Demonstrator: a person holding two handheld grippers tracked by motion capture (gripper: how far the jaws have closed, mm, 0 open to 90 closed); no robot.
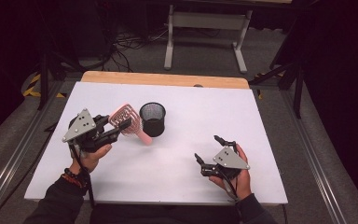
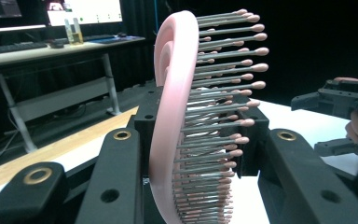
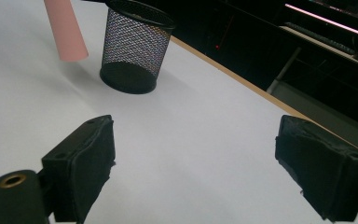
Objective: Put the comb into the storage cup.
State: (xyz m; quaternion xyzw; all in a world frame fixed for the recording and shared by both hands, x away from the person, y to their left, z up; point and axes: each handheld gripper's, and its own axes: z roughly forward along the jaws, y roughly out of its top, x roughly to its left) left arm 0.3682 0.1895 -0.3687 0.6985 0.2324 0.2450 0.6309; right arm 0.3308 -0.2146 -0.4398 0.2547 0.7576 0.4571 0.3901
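A white surface (image 1: 168,163) with a wooden far edge stands in a dark room with grey flooring. A round black mesh cup (image 1: 152,119) stands upright on it. The left gripper (image 1: 116,130) pinches a pink plastic hairbrush (image 1: 126,122) just beside the cup. The right gripper (image 1: 209,148) rests spread apart.

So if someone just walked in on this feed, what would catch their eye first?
Probably the pink hairbrush, clamped by its head in the left gripper and held off the white table, bristles filling the left gripper view. Next, the black mesh cup standing upright just beside it. The right gripper sits open, nearer the person.
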